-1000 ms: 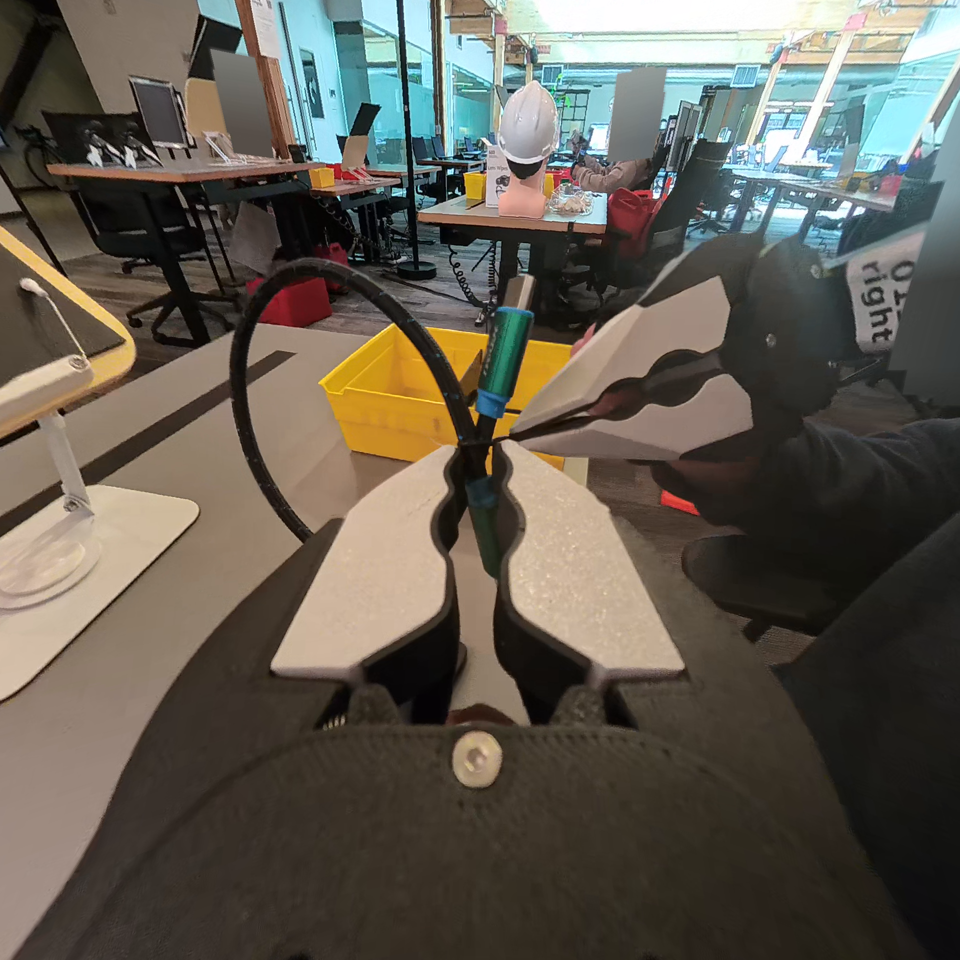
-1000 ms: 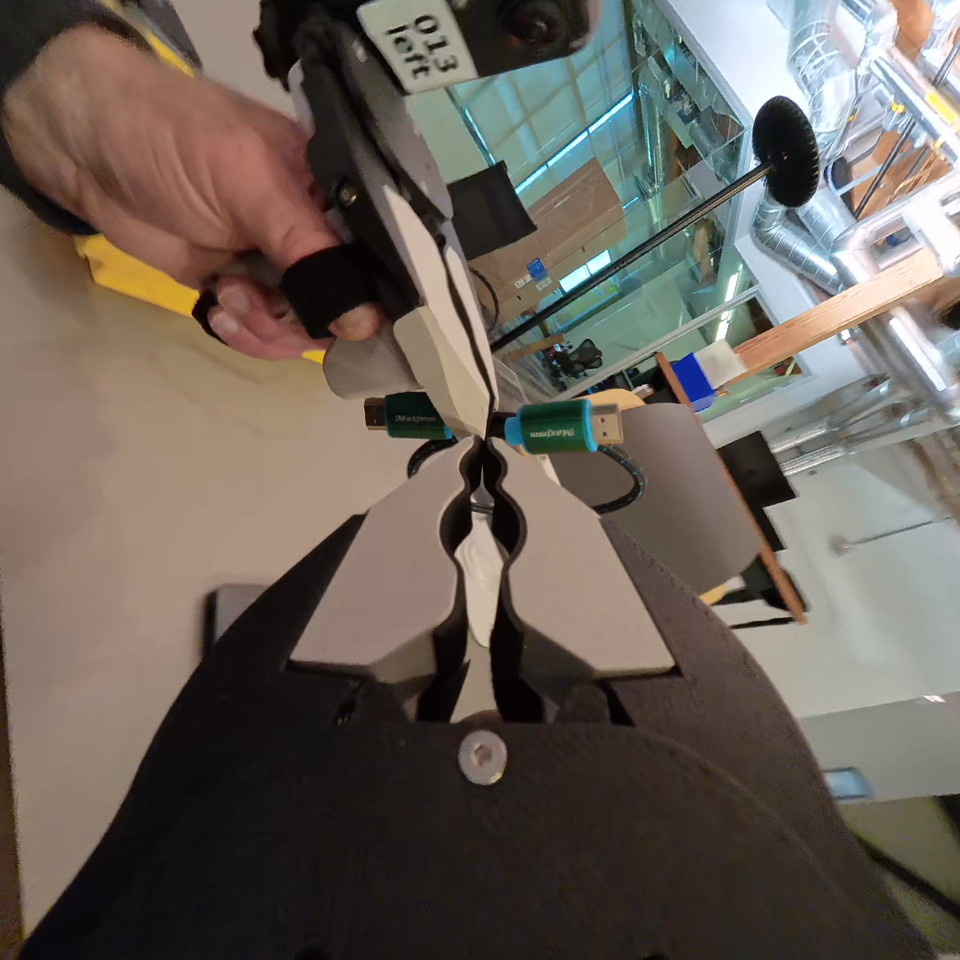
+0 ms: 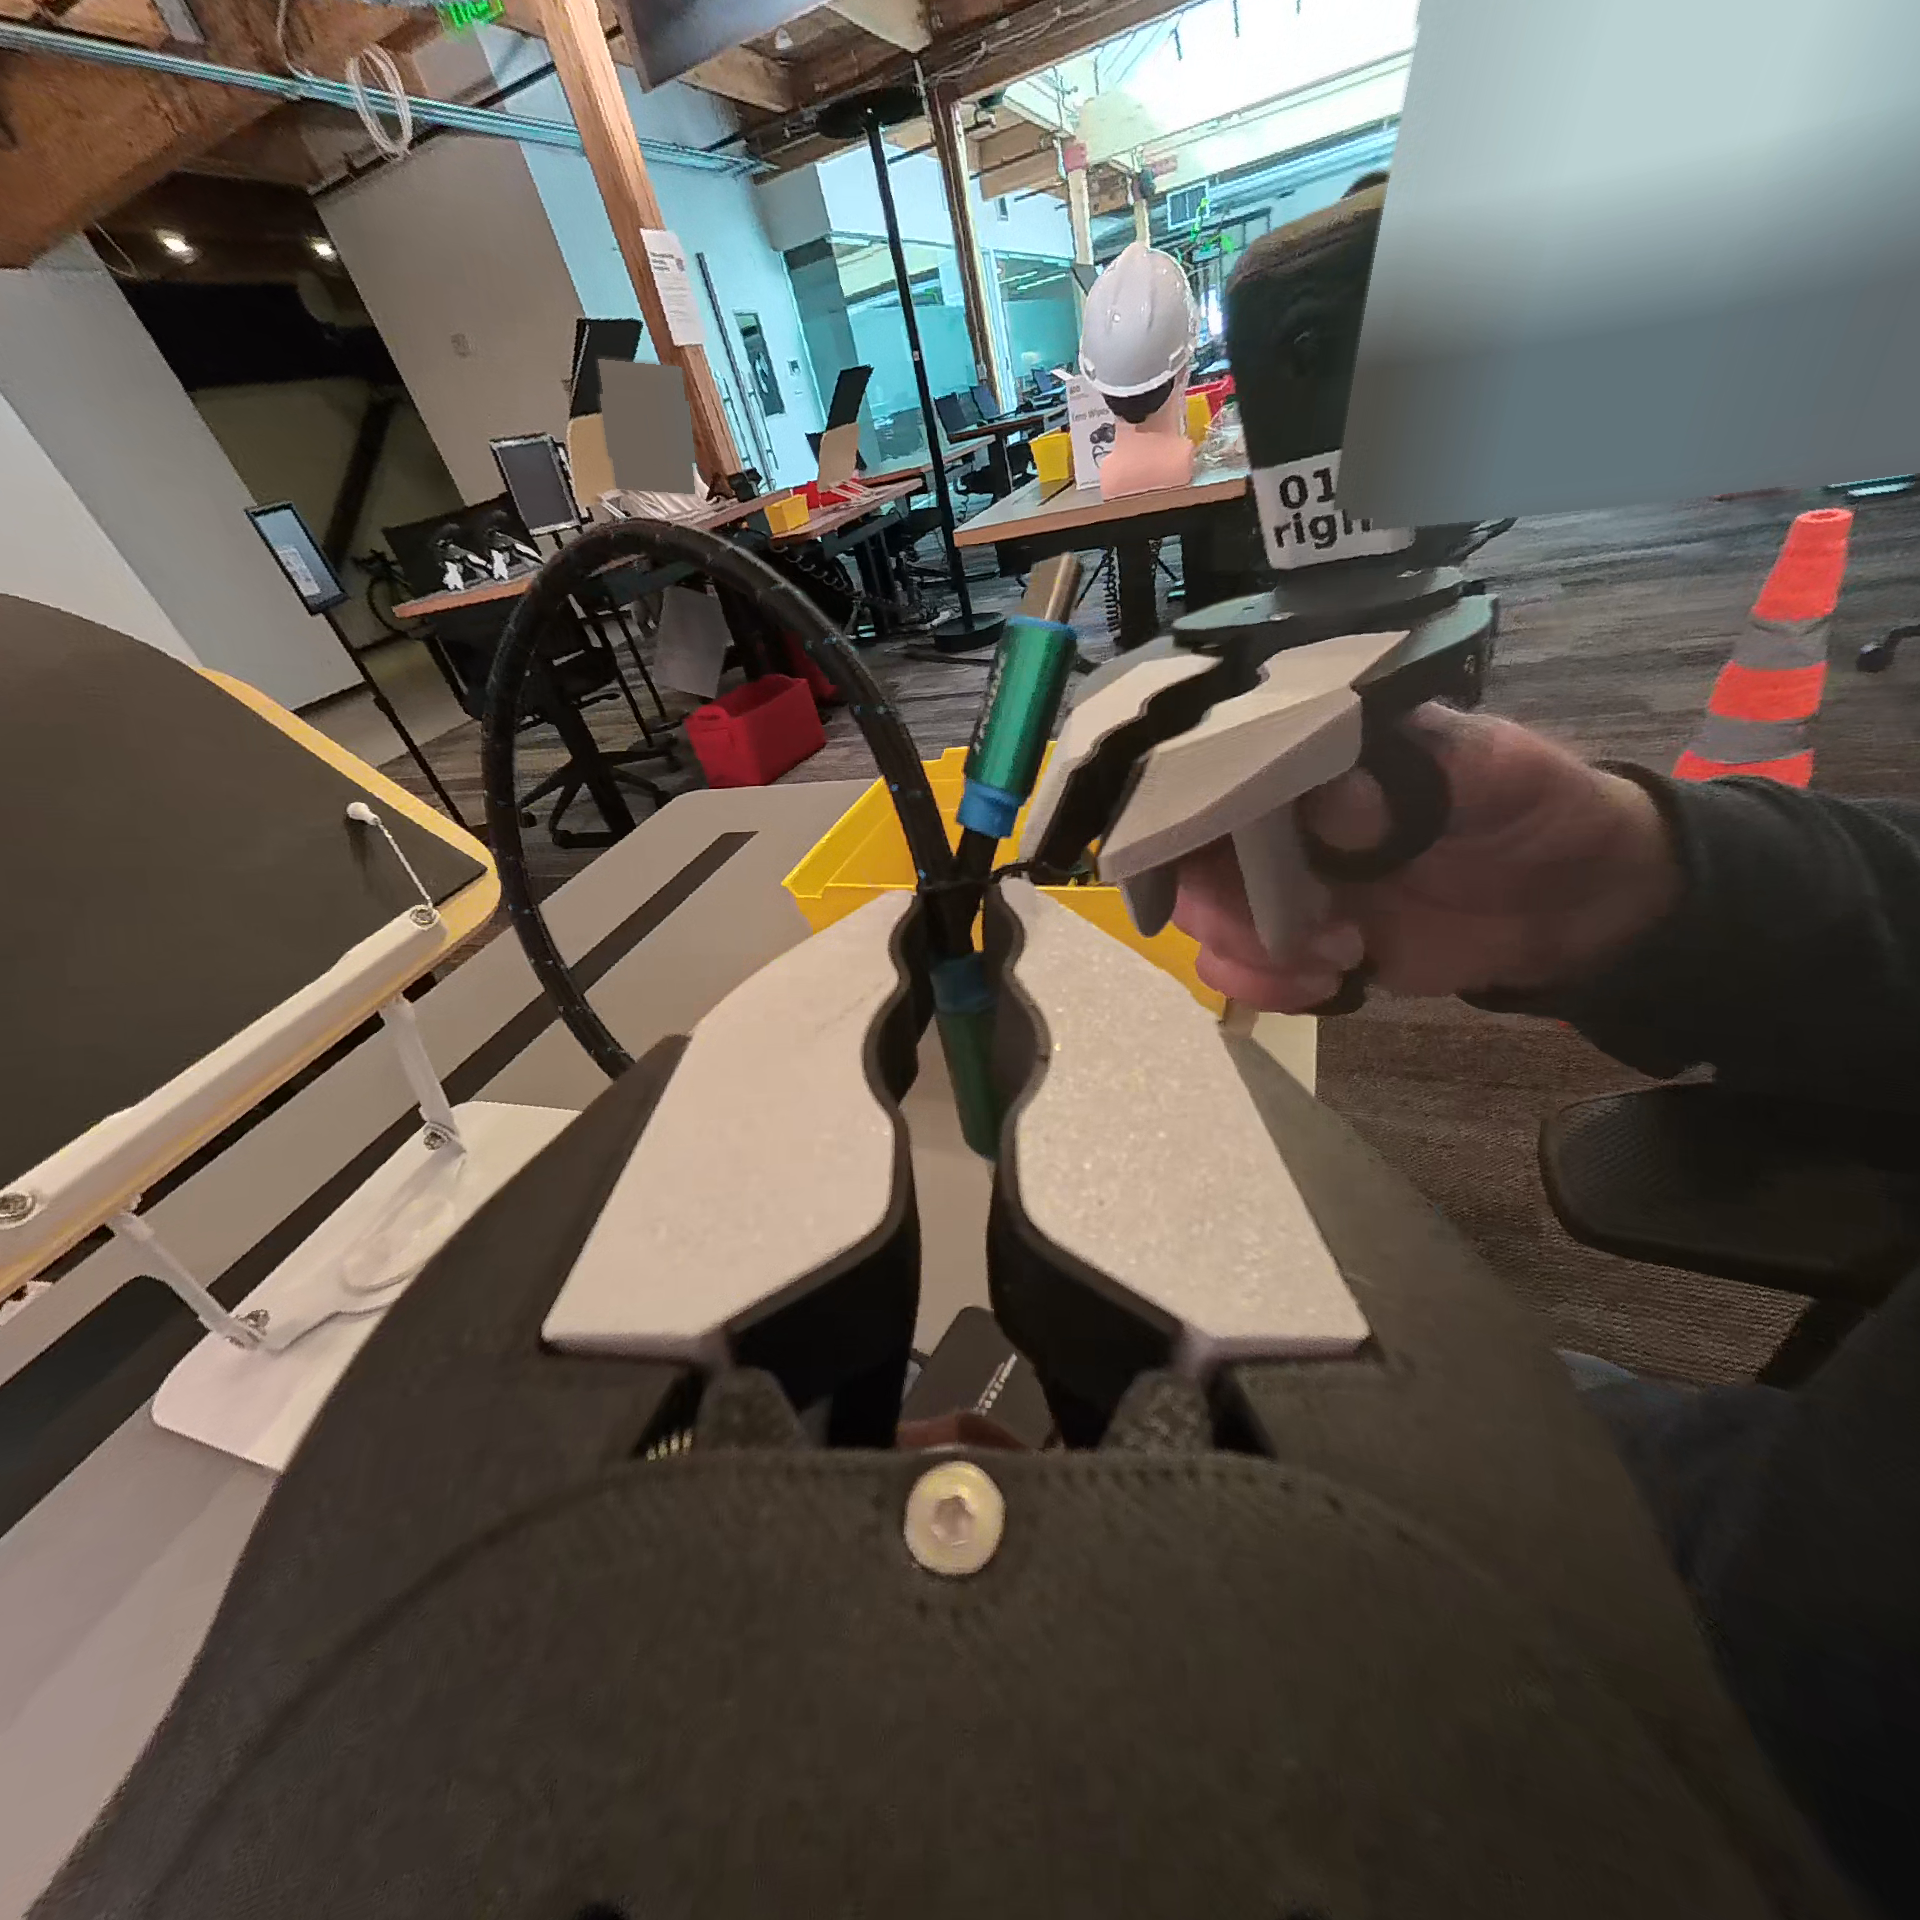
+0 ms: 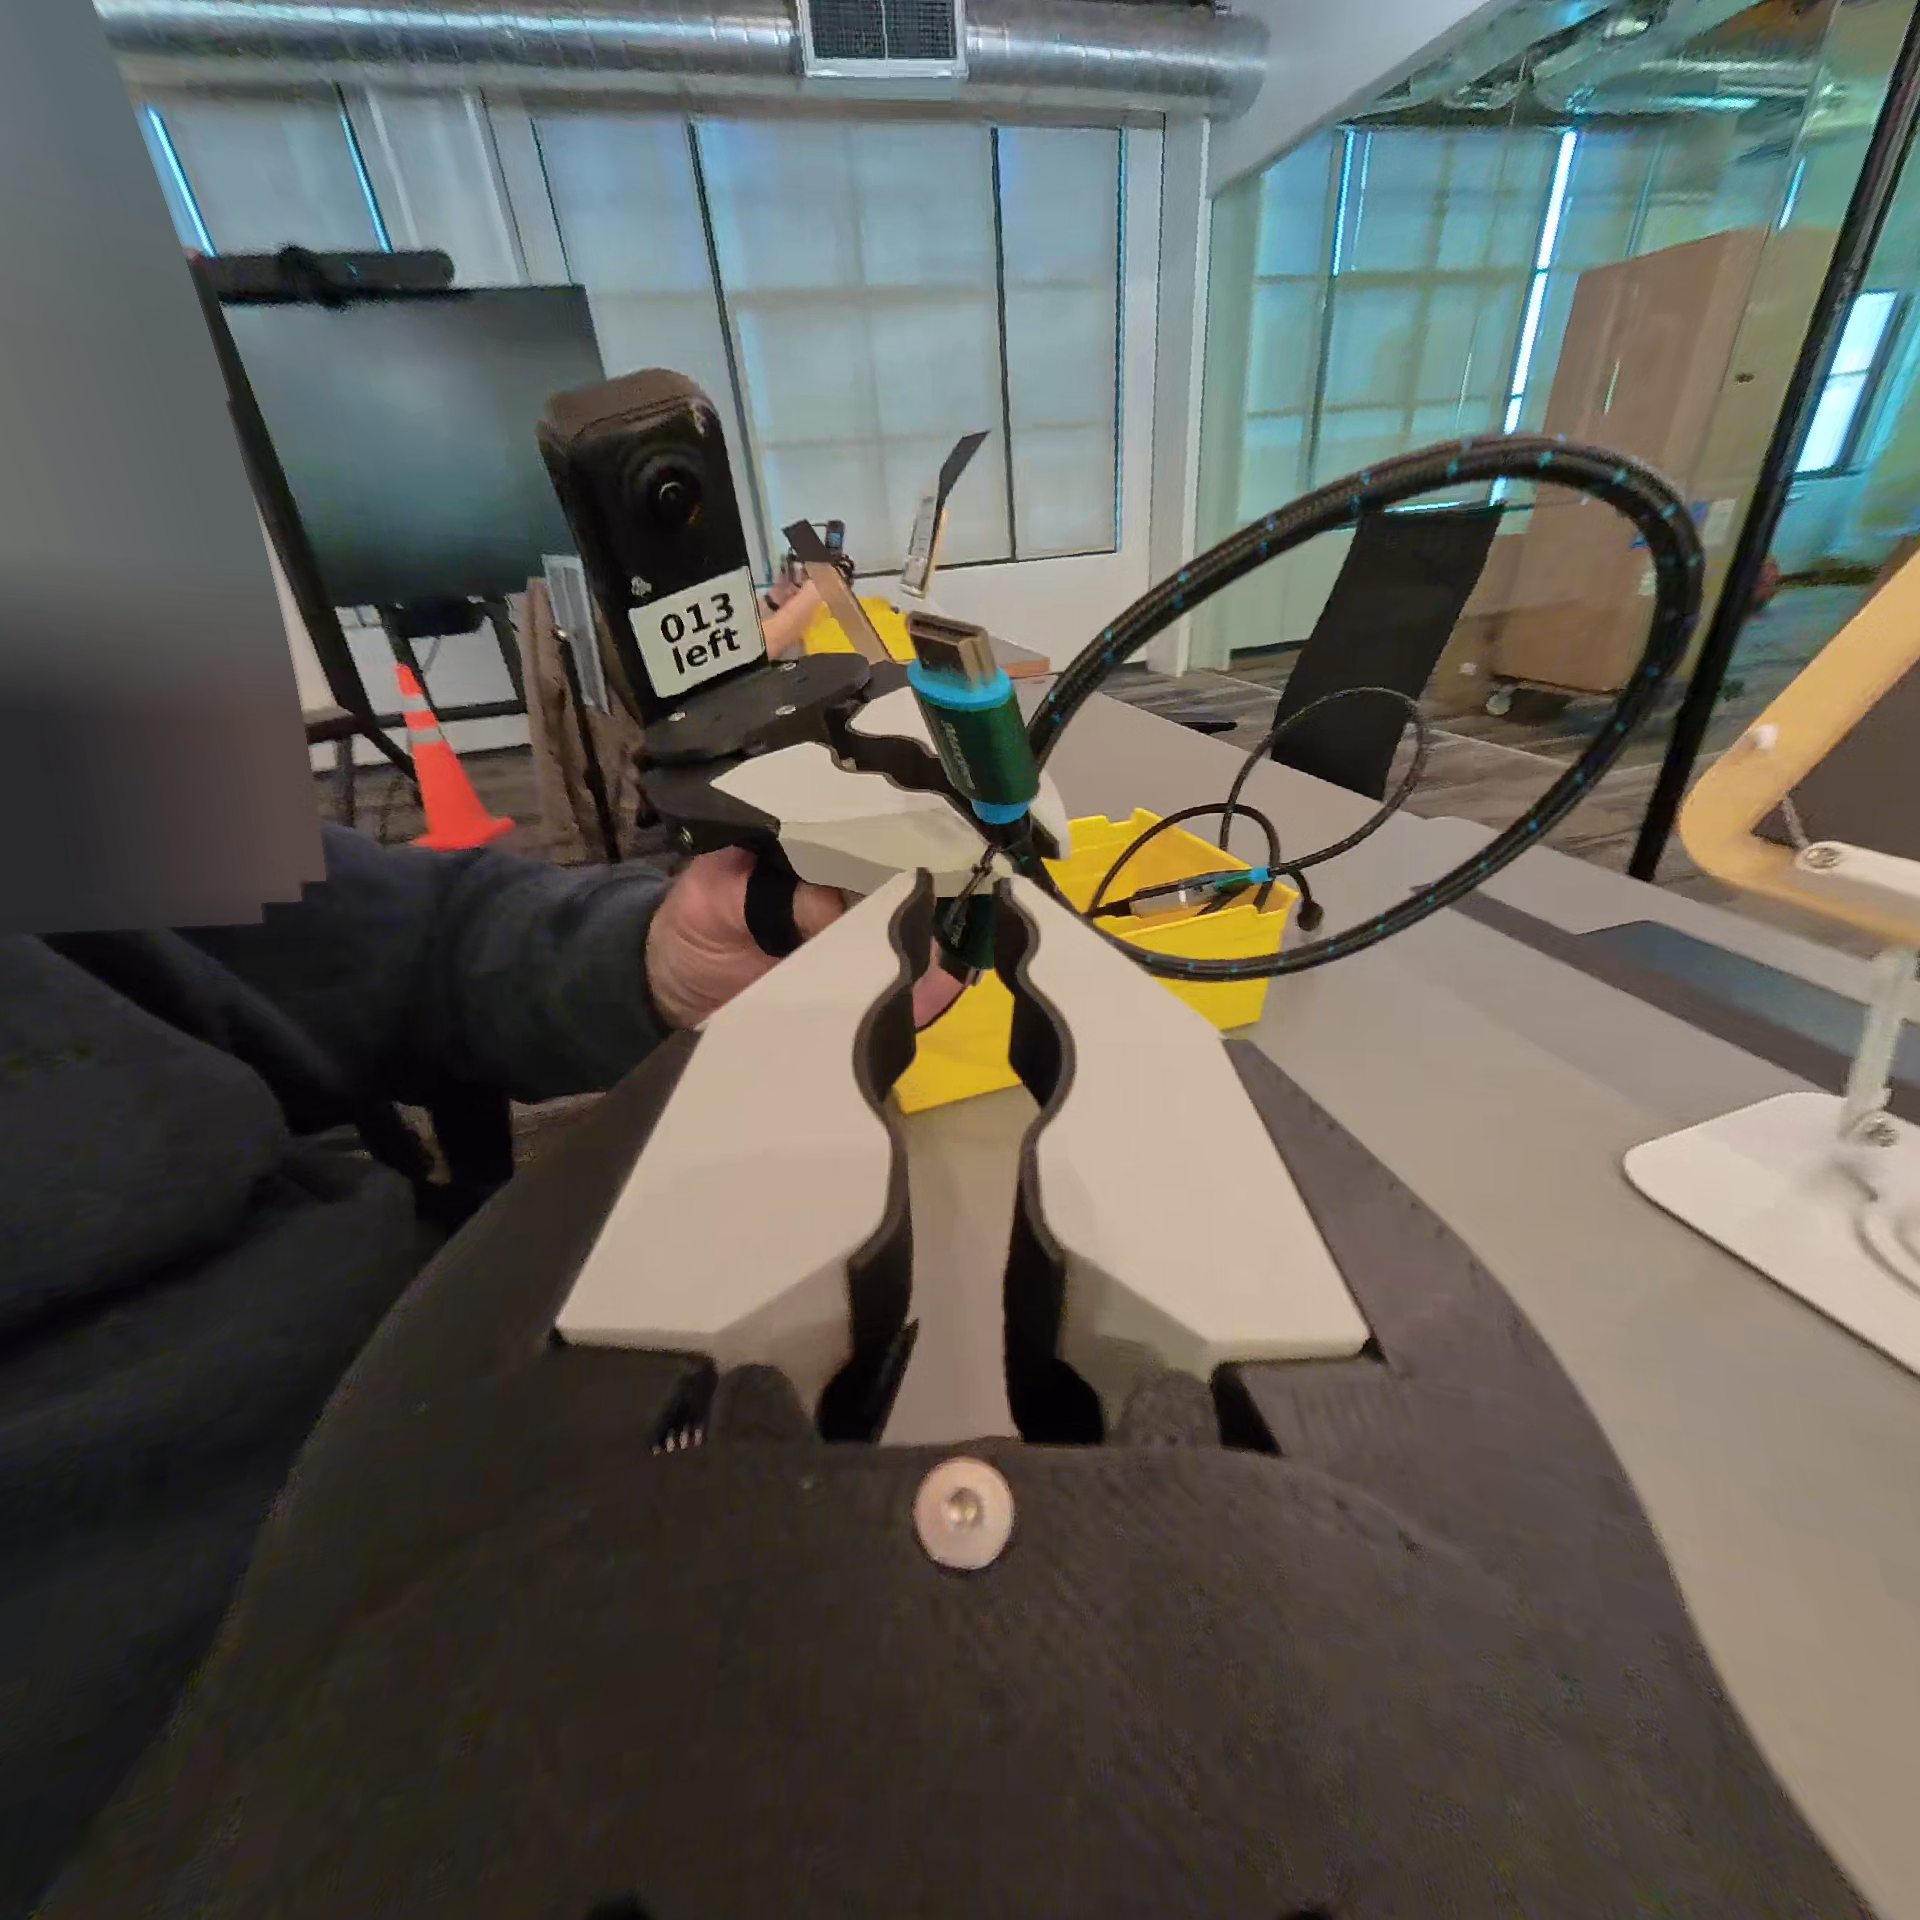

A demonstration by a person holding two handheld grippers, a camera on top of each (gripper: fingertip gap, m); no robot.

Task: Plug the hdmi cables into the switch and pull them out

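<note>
Looping beyond them, the HDMI cable point(image 3: 966, 914) is clenched by both tongs' tips.

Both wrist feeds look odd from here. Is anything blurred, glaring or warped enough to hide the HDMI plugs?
Left wrist view: the upper green HDMI plug is sharp, straight edges bow from the wide-angle lens, and a grey mosaic patch fills the top right. Right wrist view: the plug is crisp, the windows are bright but not washing it out, and a grey patch covers the left edge.

Each claw point(image 3: 961, 914) is built from two pale grey scalloped fingers point(image 3: 748, 1153) on a black textured body fixed with a silver screw point(image 3: 953, 1517). A labelled black camera point(image 4: 644, 520) is mounted above. Dark sleeves point(image 4: 468, 966) are worn.
</note>
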